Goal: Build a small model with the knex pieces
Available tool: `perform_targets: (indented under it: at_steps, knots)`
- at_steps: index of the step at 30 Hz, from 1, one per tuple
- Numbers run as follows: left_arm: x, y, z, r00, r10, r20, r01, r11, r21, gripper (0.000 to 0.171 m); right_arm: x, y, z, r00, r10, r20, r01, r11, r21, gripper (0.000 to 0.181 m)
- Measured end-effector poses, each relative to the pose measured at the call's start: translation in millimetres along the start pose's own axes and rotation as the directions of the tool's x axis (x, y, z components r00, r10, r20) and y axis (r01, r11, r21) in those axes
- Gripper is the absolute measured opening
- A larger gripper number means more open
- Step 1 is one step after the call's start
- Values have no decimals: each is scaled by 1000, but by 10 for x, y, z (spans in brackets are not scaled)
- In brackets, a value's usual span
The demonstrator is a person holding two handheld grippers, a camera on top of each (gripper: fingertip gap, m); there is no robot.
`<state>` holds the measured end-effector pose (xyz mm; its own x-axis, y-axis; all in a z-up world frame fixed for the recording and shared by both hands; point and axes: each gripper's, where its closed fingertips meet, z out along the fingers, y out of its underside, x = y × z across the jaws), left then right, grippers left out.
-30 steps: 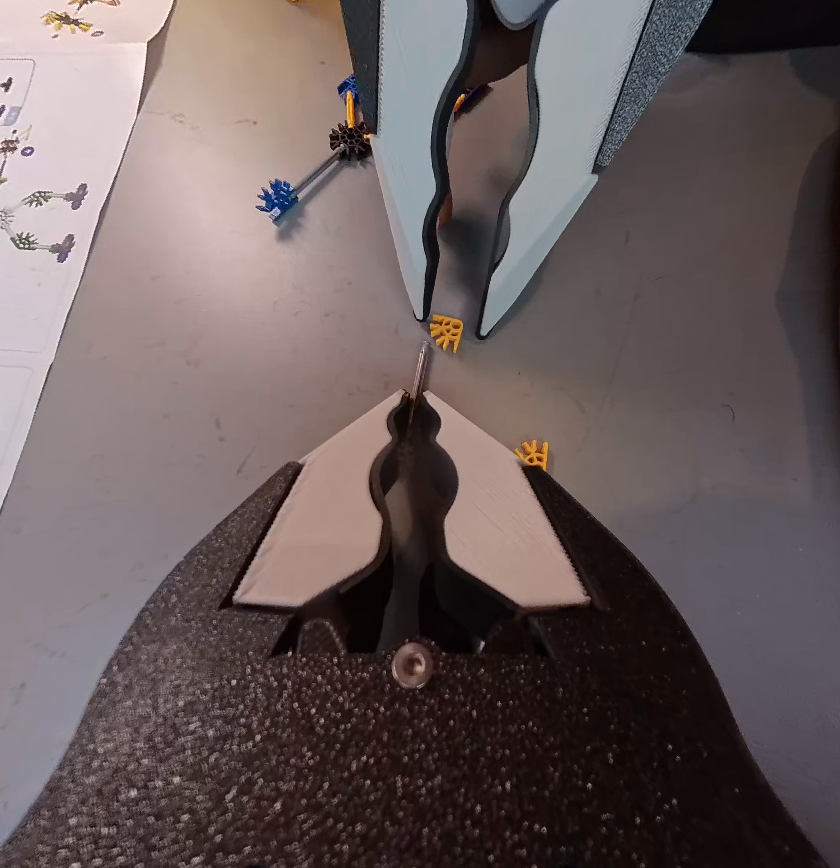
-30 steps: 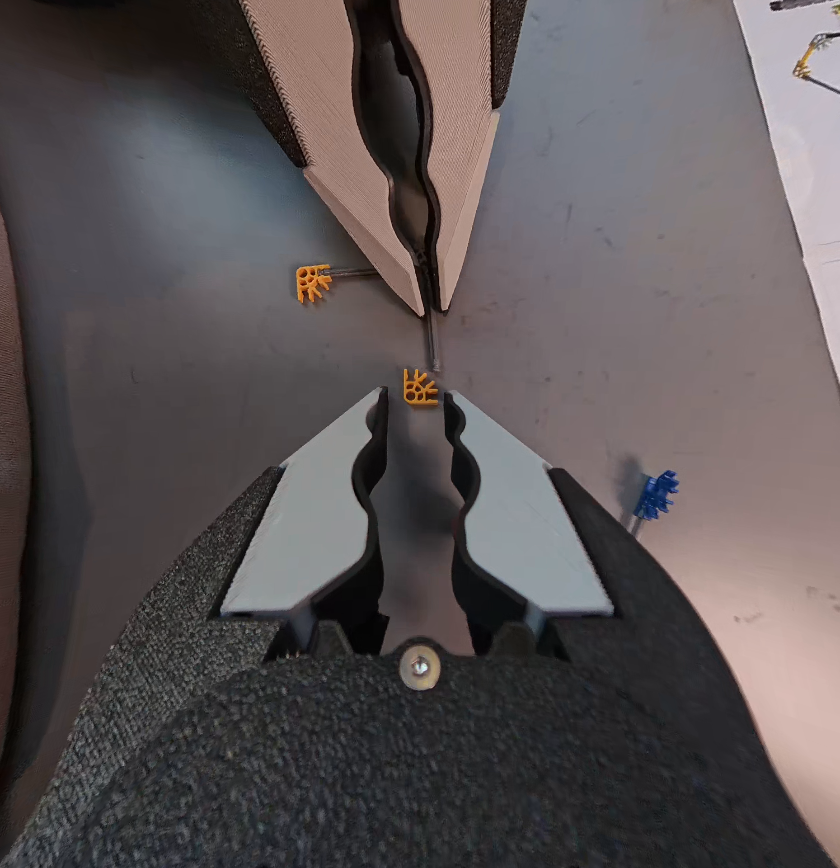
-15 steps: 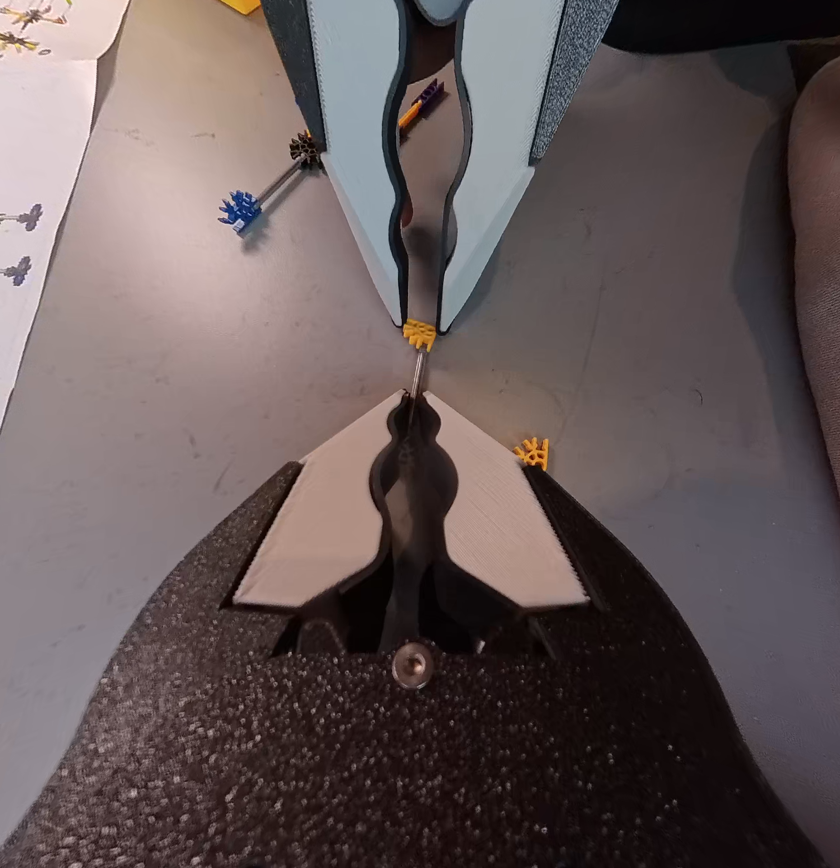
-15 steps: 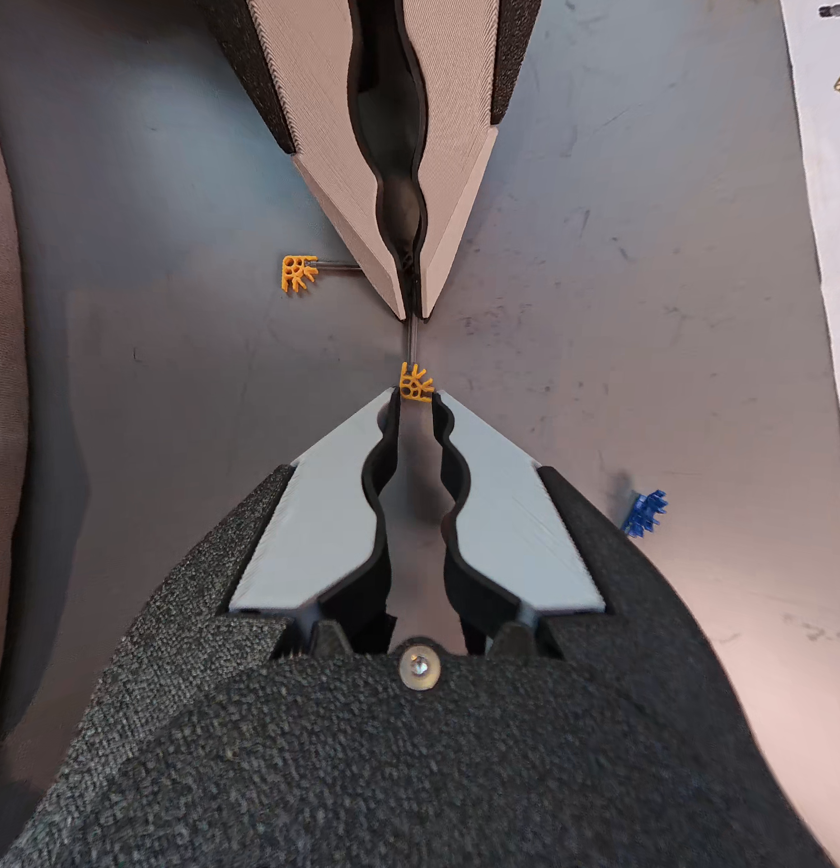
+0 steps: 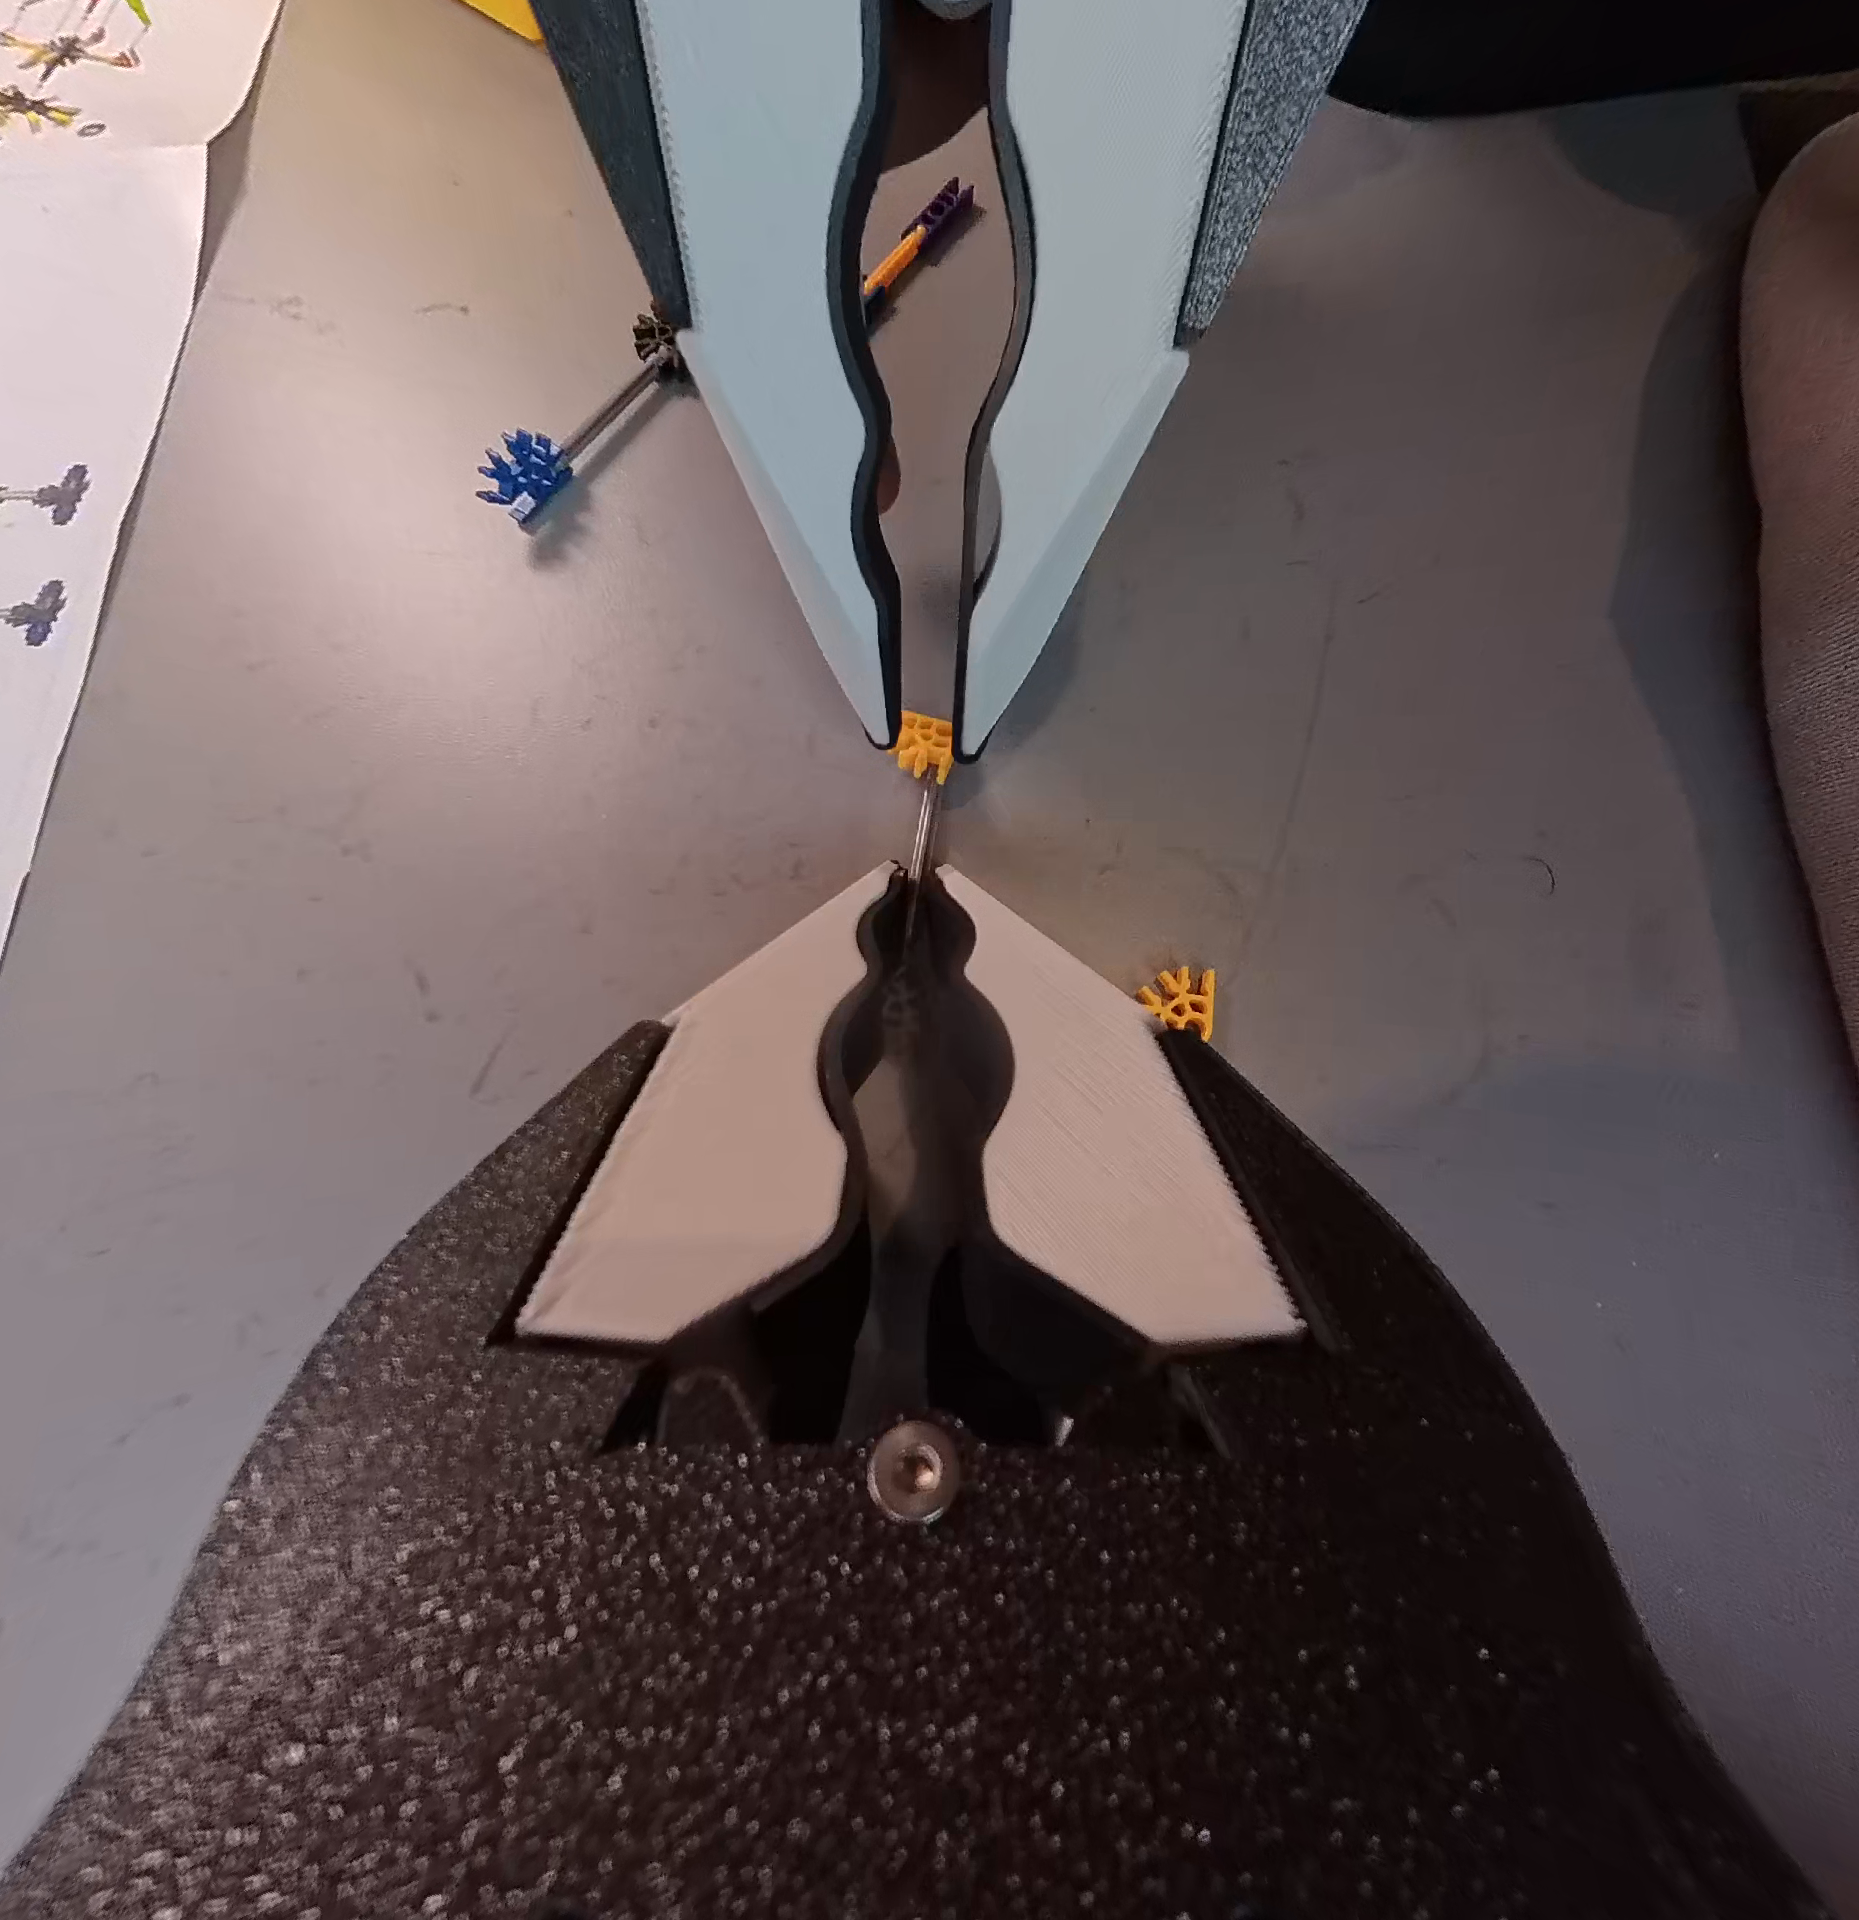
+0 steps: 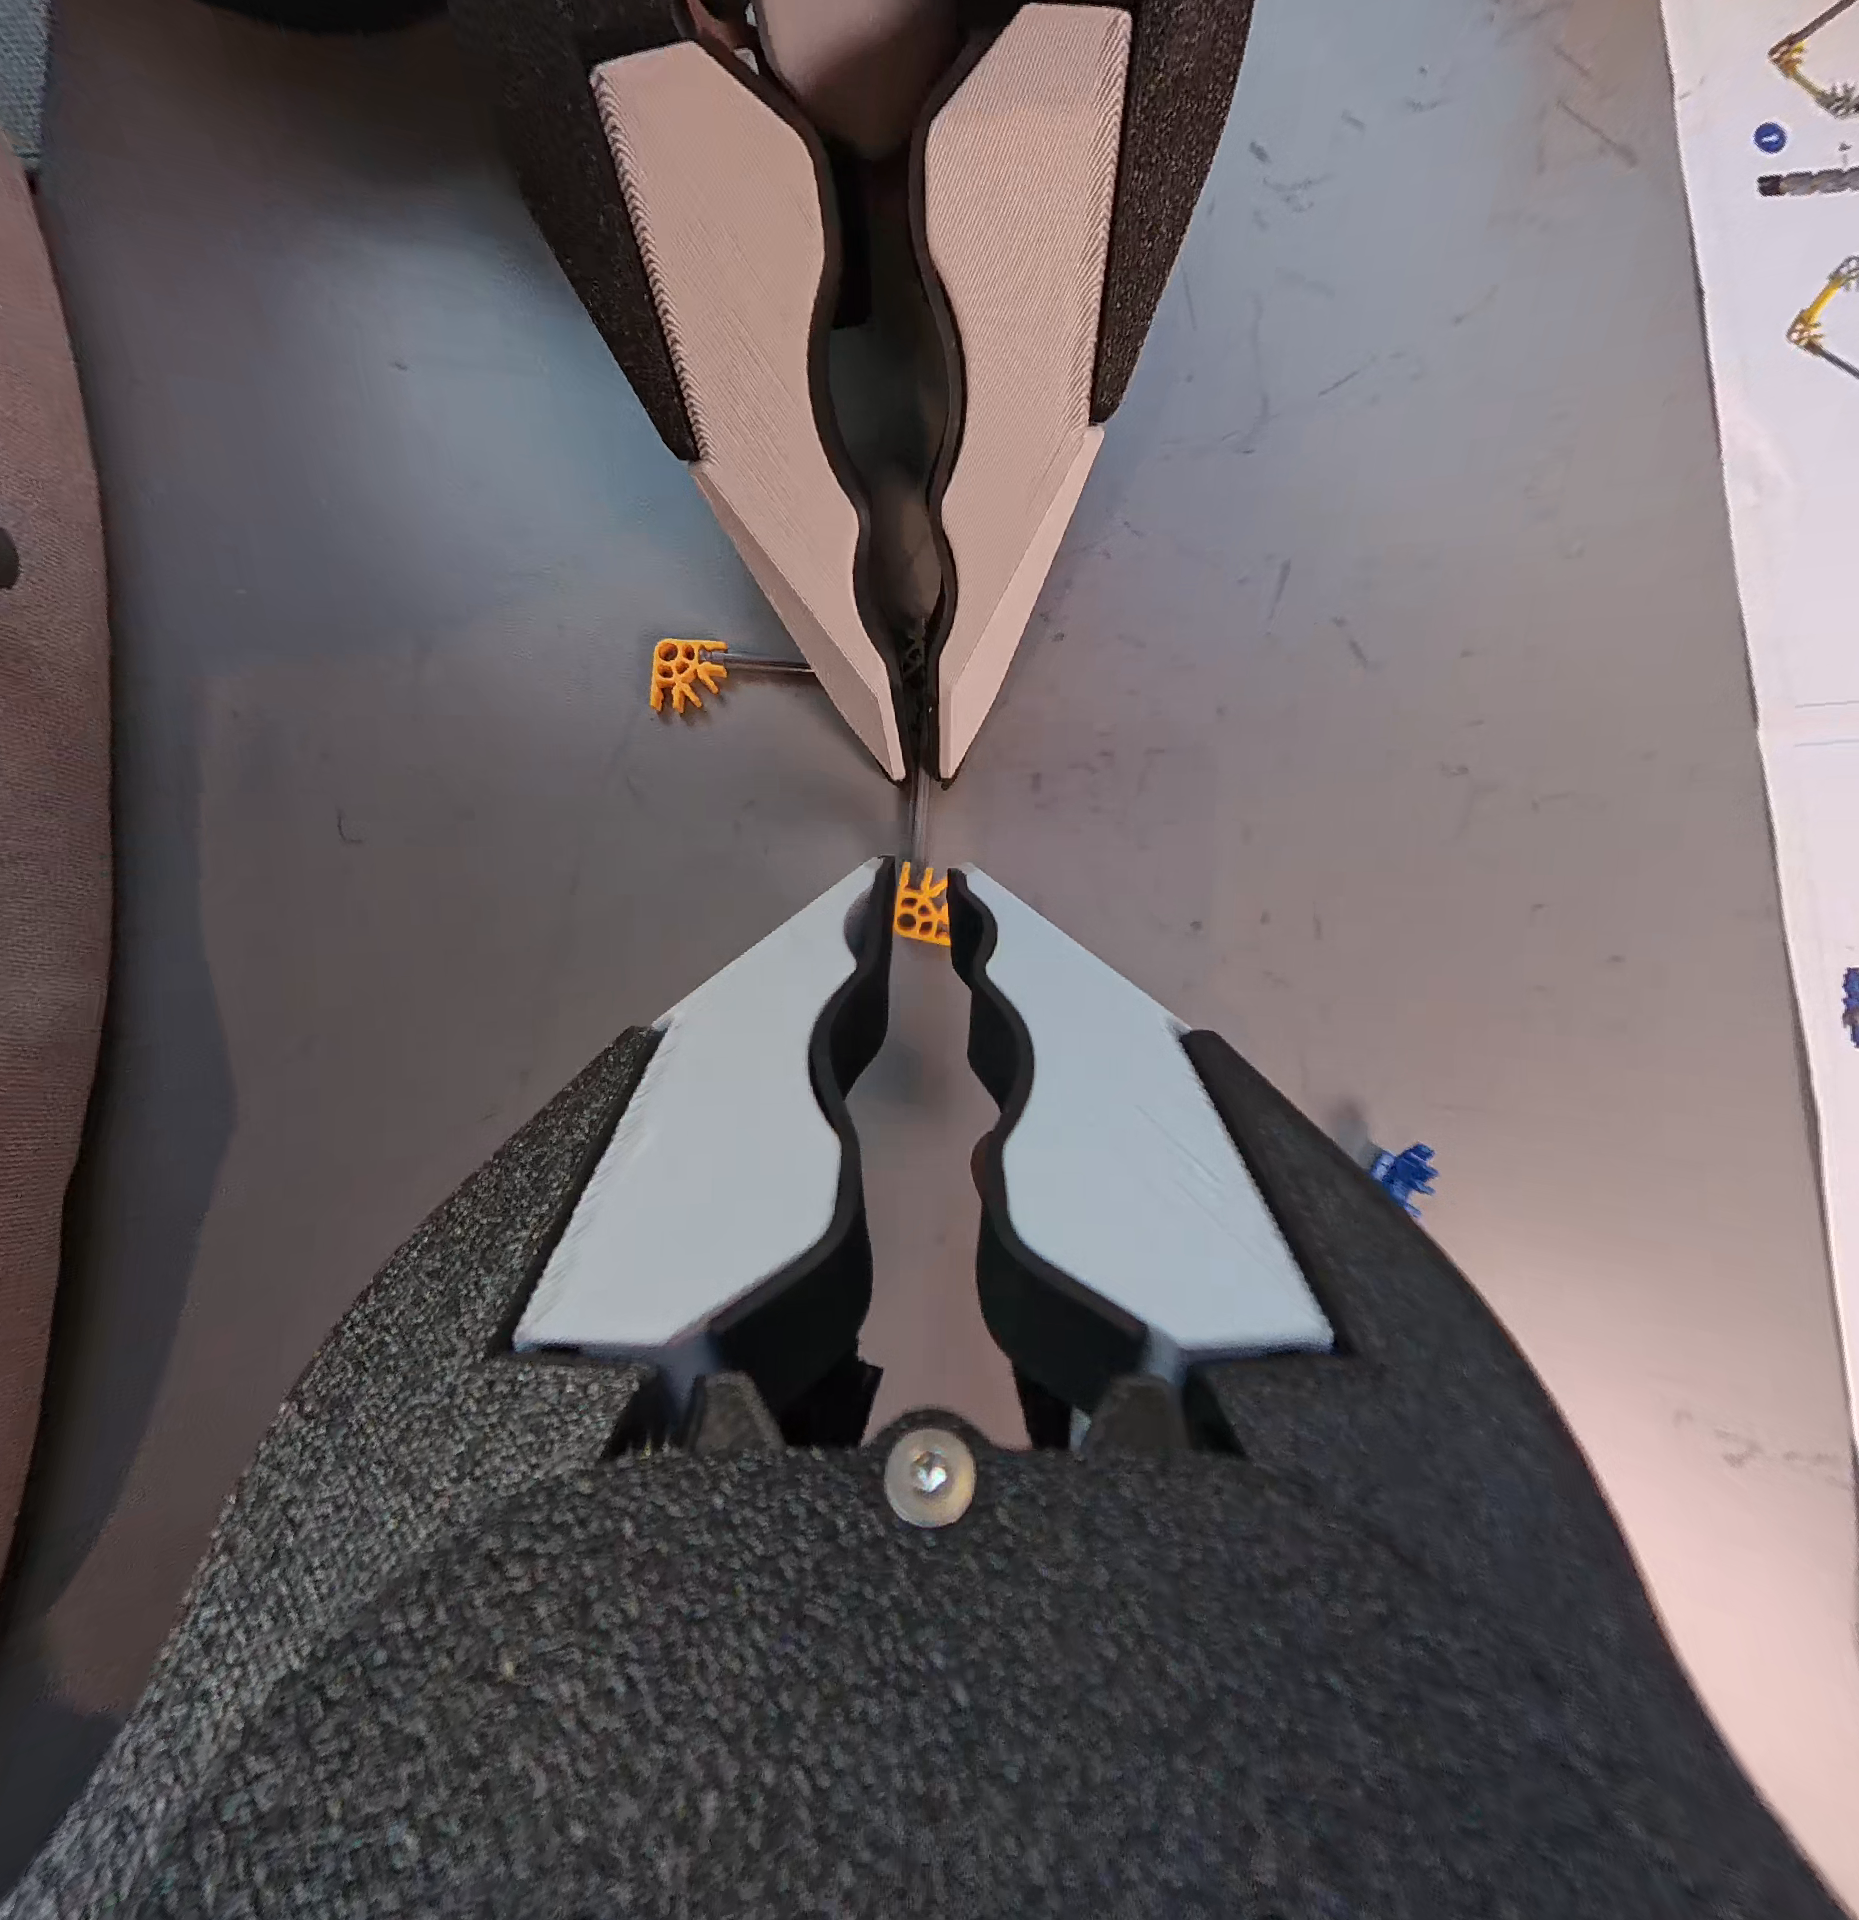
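— What does each gripper hold?
— The left gripper is pressed together on a thin grey rod. The right gripper pinches a small yellow connector at its fingertips, right at the rod's end.
— And around them?
— On the grey table, a second yellow connector on a rod lies just beside the left gripper. A blue connector on a rod lies near the paper sheet along the table's edge.

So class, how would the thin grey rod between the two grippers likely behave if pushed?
The thin grey rod looks straight, so probably stiff. Slender, so probably light. Its yellow connector, flat-sided in the right gripper jaws, should stop rolling.
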<state>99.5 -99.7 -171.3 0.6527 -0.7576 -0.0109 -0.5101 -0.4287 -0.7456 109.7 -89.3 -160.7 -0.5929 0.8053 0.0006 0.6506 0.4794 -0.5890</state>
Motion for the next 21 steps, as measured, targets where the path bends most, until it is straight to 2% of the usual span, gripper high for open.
perform_targets:
  at_steps: [14, 21]
  knots:
    - [0, 0, -1, 1000, 5, 4, -5, 1000, 2, 3, -44, 75, 55, 999, -49, 15, 50, 997, -61, 11]
    - [0, 0, 0, 1000, 7, 6, -7, 1000, 3, 3, -45, 10, 6, 999, -35, 11, 36, 999, -29, 10]
